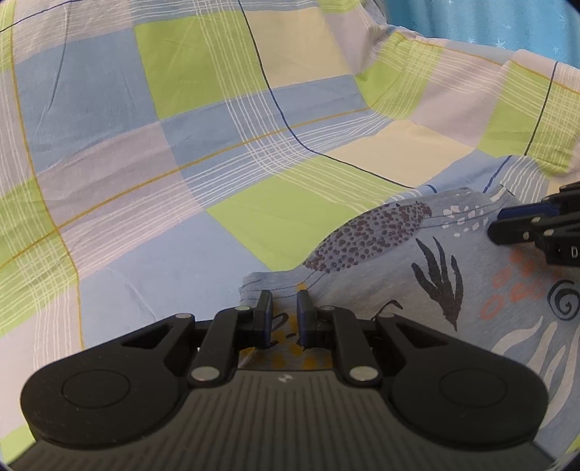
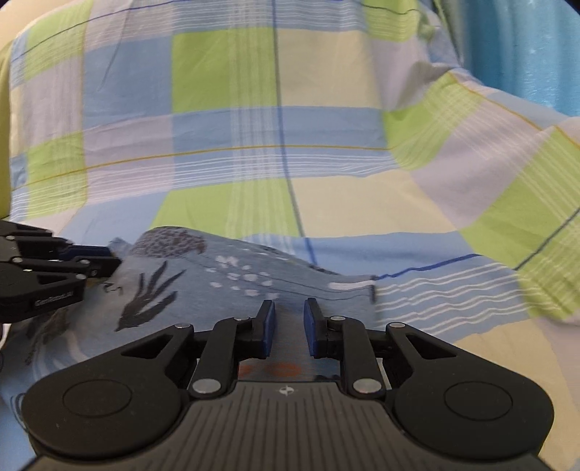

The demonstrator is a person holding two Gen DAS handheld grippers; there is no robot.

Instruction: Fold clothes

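**Two tools over a printed garment on a checked sheet**

The left tool [image 1: 284, 315] sits low over the near left corner of a light blue printed garment [image 1: 391, 261], its blue-padded fingers [image 1: 267, 315] narrowly apart with cloth showing in the gap; whether they pinch the fabric cannot be told. The right tool [image 2: 289, 326] hovers over the same garment near its right hem, jaws narrowly parted and nothing between them. In the left wrist view, the right tool enters at 3 o'clock; in the right wrist view, the left tool enters at 9 o'clock. The garment lies at 5 o'clock on the checked bed sheet [image 1: 181, 126]. A blue curtain [image 1: 489, 21] hangs at 1 o'clock.
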